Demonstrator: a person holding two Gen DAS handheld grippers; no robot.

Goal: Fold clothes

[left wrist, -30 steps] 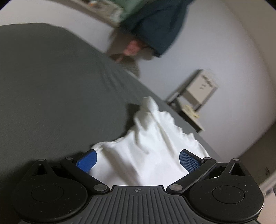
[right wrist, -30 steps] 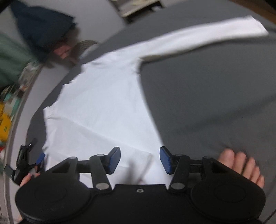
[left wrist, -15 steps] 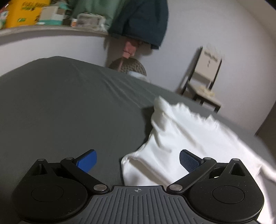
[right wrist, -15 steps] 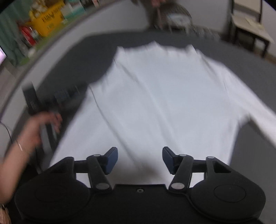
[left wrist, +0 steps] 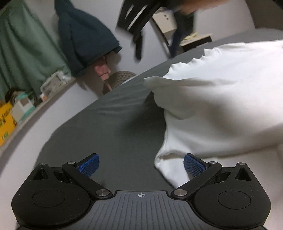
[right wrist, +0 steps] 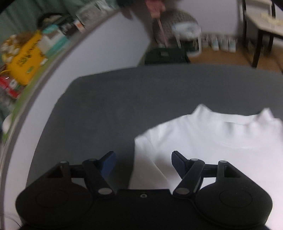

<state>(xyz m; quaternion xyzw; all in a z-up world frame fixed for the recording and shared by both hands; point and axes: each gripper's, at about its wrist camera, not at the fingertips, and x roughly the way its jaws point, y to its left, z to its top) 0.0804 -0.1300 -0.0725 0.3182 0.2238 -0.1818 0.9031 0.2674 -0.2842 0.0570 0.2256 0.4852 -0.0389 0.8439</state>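
A white long-sleeved top (right wrist: pixel 221 141) lies on a dark grey bed (right wrist: pixel 123 99), its high collar (right wrist: pixel 235 118) at the far end. In the left wrist view the white top (left wrist: pixel 221 92) is rumpled, with a raised fold along its left side. My left gripper (left wrist: pixel 141 165) is open low over the bed, the top's near edge by its right pad. My right gripper (right wrist: pixel 143 163) is open above the top's left shoulder edge, nothing between its pads. The other gripper (left wrist: pixel 139 16) shows blurred high in the left wrist view.
A grey wall ledge (right wrist: pixel 44 58) with a yellow box (right wrist: pixel 26 60) and clutter curves along the bed's left side. A dark blue garment (left wrist: pixel 84 40) and green cloth (left wrist: pixel 23 58) hang behind. A round stool (right wrist: pixel 178 28), dark bag (right wrist: pixel 166 56) and chair (right wrist: pixel 261 30) stand on the floor beyond.
Both grippers swung left along the top. The left one now sits lower by the top's near edge; the right one moved from over the body to the left shoulder. Both stayed open.
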